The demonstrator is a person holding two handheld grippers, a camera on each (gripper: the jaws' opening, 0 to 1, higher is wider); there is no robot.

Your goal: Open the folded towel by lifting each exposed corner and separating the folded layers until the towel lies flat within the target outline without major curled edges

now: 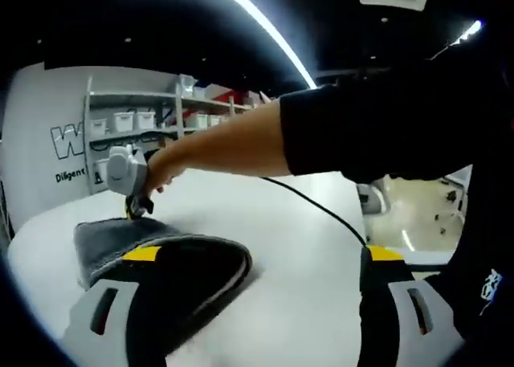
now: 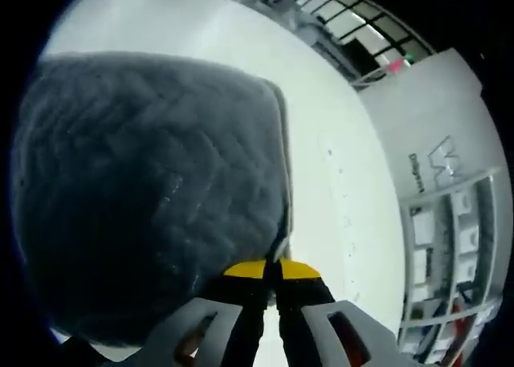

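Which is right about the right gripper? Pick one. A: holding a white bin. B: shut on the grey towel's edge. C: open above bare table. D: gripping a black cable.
B: the right gripper has its yellow-tipped jaws pressed together on the edge of the grey towel.

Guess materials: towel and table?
Towel: grey, soft woven or terry-like fabric, matte; a raised zigzag texture and fuzzy edges show in the right gripper view. Table: smooth white top, faint sheen, probably laminate or painted board; the look doesn't settle which.

"Diligent" on white wall (image 1: pixel 32 134)
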